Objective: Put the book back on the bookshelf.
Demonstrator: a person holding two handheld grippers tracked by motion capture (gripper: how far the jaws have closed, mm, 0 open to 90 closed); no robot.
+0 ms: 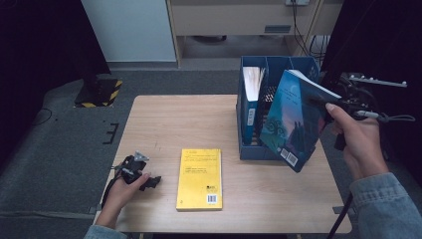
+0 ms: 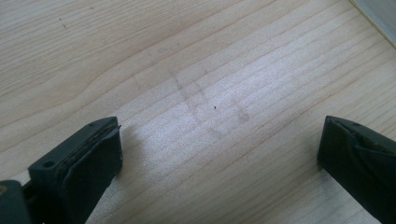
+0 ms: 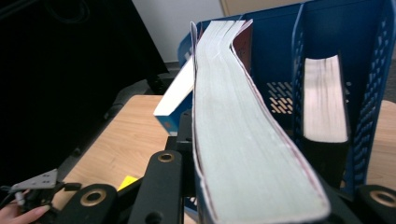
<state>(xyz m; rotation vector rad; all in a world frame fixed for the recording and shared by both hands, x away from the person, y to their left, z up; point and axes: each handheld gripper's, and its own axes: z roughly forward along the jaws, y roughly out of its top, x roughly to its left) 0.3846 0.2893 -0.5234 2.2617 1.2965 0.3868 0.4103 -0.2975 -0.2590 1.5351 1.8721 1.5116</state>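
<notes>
My right gripper [image 1: 321, 103] is shut on a blue-green paperback [image 1: 291, 122], which it holds tilted in the air in front of the blue file rack [image 1: 298, 63] at the table's right. In the right gripper view the paperback's page edge [image 3: 243, 135] runs up between the jaws of that gripper [image 3: 271, 189] toward the rack [image 3: 369, 93]. A yellow book [image 1: 199, 179] lies flat near the table's front middle. My left gripper [image 1: 151, 182] rests low at the front left, and in its own view it stands open [image 2: 219, 140] over bare wood.
One book [image 1: 253, 94] stands in the rack's left slot. The right gripper view shows a book [image 3: 324, 100] upright in a slot and another white page edge [image 3: 175, 98] behind the held one. The wooden table [image 1: 179, 124] has bare room at the back left.
</notes>
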